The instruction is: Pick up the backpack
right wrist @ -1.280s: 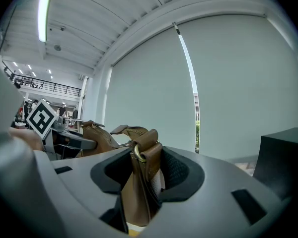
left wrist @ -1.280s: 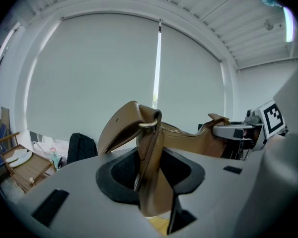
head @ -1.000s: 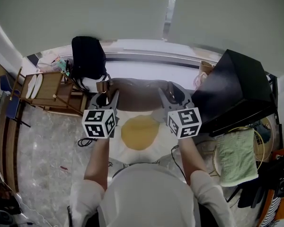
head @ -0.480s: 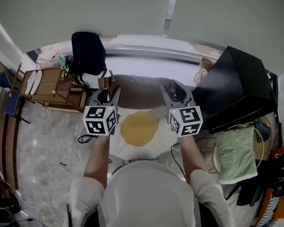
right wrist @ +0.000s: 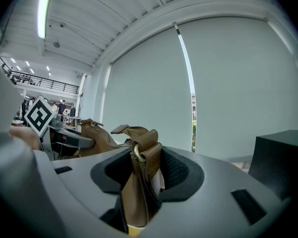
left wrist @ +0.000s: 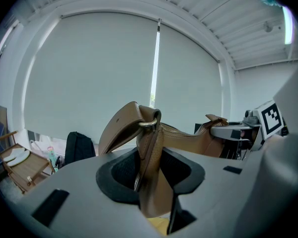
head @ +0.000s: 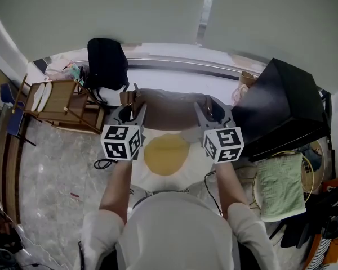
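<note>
Task's thing: the brown leather bag (head: 166, 111) hangs in the air over the far edge of the yellow-centred mat (head: 166, 155), slung between the two grippers (the task says backpack; what shows is a small leather bag with a top zip and ring-and-strap fittings at each end).
Long axis: it runs side to side across the mat, from one gripper to the other, with the zip edge up.
Left gripper (head: 129, 110): pinching the bag's left end. In the left gripper view the leather just under the brass ring (left wrist: 148, 123) fills the gap between the pads.
Right gripper (head: 212, 110): pinching the opposite end the same way, with the strap tab and its ring (right wrist: 137, 152) standing up out of the closed gap.
Nearer hand: neither. Each has one end, at about the same height, over the mat's far-left and far-right corners.
Deciding relation: the bag lies straight between the claws, not ahead of either. Any further lift, I judge, needs both hands to rise together and keep their spacing. Drawing them in would let the middle sag, and spreading them would strain the end tabs.
Other bag: a black backpack (head: 106, 63) stands well beyond the mat's far-left corner, apart from both grippers.
Progress: the bag looks clear of the mat, so the pick-up seems largely done.
</note>
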{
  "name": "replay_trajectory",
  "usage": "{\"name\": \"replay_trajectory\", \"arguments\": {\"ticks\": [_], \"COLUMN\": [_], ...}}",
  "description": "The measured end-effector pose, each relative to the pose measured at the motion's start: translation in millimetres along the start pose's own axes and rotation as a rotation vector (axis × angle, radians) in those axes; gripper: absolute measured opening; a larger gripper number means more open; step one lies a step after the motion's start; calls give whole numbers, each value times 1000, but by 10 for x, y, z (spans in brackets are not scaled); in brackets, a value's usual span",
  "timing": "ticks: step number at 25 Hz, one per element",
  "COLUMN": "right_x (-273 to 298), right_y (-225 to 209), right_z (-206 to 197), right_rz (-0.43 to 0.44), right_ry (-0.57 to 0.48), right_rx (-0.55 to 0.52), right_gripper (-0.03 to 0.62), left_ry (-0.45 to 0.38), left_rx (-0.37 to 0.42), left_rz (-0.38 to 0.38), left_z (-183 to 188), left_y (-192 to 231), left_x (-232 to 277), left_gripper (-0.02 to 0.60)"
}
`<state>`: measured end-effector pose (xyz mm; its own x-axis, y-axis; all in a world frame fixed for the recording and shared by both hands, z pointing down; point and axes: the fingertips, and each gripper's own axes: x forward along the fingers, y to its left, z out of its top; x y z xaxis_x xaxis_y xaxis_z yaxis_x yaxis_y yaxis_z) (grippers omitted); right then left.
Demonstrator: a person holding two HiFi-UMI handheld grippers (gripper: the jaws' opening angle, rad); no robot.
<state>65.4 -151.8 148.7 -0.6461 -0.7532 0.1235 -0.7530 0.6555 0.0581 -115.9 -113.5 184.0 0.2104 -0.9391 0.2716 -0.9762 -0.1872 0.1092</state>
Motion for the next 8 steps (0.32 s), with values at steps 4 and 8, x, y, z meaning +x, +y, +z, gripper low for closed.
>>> {"name": "replay_trajectory", "arguments": {"ticks": [4, 8], "right_x": [-3, -24], "right_y": [-6, -30], "right_z": [-9, -24], "right_rz": [-4, -7], "right_ry": [3, 8], "right_rx": [0, -2], "right_gripper": [176, 176], "left_ry": [4, 8], "left_rx": [0, -4], "left_rz": [-2, -6], "left_z": [-9, -30], "left_y": [-7, -39], "left_x": [3, 12], "left_gripper": [146, 146]}}
